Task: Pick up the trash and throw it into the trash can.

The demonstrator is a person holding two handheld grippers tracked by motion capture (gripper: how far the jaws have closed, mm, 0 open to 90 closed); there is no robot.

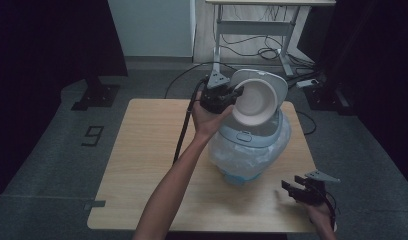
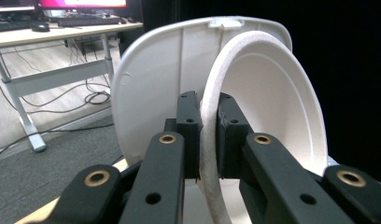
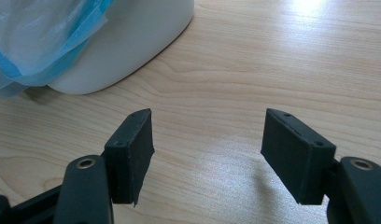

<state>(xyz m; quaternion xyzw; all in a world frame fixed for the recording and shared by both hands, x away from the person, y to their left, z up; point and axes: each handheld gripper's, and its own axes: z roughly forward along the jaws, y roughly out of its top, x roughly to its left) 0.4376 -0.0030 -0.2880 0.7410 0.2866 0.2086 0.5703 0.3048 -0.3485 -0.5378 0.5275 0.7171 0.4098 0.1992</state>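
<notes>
A white foam bowl point(image 1: 254, 102) hangs on edge above a small white bin point(image 1: 249, 147) lined with a blue plastic bag. My left gripper point(image 1: 235, 95) is shut on the bowl's rim point(image 2: 208, 140), one jaw on each side of the rim. Behind the bowl stands the bin's raised white lid point(image 2: 151, 88). My right gripper point(image 1: 292, 189) rests near the table's front right corner with its jaws apart and nothing between them point(image 3: 207, 154). The bin's white base and blue liner point(image 3: 53, 42) lie just beyond it.
The light wooden table point(image 1: 142, 165) is bare to the left of the bin. A cable point(image 1: 184, 125) trails from the left gripper over the table. Beyond the table stand a white desk frame point(image 1: 252, 30) and floor cables.
</notes>
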